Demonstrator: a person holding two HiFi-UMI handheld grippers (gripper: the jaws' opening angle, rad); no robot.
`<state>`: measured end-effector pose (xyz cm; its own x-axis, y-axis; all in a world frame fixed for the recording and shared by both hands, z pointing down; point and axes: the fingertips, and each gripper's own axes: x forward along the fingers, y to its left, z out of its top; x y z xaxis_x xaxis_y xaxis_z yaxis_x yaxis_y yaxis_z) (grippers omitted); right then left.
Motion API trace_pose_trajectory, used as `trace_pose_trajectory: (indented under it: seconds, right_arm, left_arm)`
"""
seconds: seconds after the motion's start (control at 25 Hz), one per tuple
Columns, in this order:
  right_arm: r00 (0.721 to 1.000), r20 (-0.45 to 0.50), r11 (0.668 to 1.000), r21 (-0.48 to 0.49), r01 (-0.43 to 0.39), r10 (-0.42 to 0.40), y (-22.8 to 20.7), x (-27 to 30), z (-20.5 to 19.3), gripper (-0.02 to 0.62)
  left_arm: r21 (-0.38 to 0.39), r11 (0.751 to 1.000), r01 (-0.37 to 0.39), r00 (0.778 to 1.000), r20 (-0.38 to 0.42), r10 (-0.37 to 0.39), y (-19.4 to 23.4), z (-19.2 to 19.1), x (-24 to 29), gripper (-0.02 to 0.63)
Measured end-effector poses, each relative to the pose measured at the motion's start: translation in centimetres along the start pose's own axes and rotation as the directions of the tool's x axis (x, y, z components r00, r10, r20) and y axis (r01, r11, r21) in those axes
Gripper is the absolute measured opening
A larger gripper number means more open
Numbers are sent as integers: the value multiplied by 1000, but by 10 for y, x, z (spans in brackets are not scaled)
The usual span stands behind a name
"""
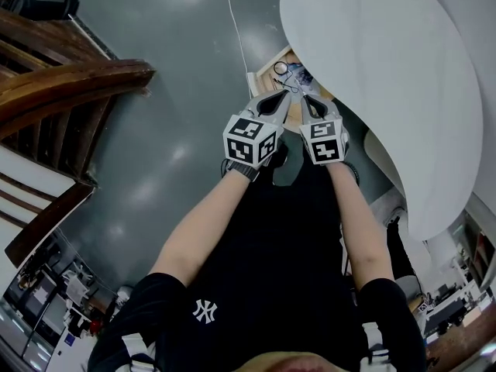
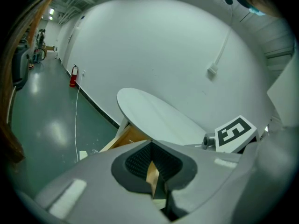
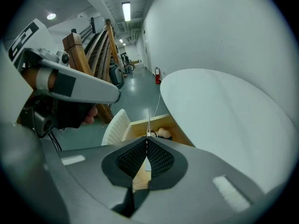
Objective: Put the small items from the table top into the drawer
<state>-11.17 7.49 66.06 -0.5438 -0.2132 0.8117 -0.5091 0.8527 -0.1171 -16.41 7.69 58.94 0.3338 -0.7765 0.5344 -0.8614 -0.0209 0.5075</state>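
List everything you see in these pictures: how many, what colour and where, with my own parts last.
Table: one, white, round, upper right in the head view.
Drawer: one, pale wood, open under the table's edge.
Small items: several, mixed colours, in the drawer; too small to name.
Cable: one, white, across the floor.
Floor: grey-green, glossy.
Wooden rails: brown, at the left.
Fire extinguisher: one, red, far off on the floor.
Left tool: grey, jaws shut, above the drawer.
Right tool: grey, jaws shut, beside the left one; thin sliver at its tips, held or not unclear.
Arms: two, bare.
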Motion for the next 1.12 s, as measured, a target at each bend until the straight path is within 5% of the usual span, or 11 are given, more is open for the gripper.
trace_pose_trajectory:
  seconds: [1.12]
  right_arm:
    - [989,-145,1000,28,2,2,-29,68,-38,66]
  left_arm:
    - [-26,999,-29,1000,-3,28,29,-16,37,0]
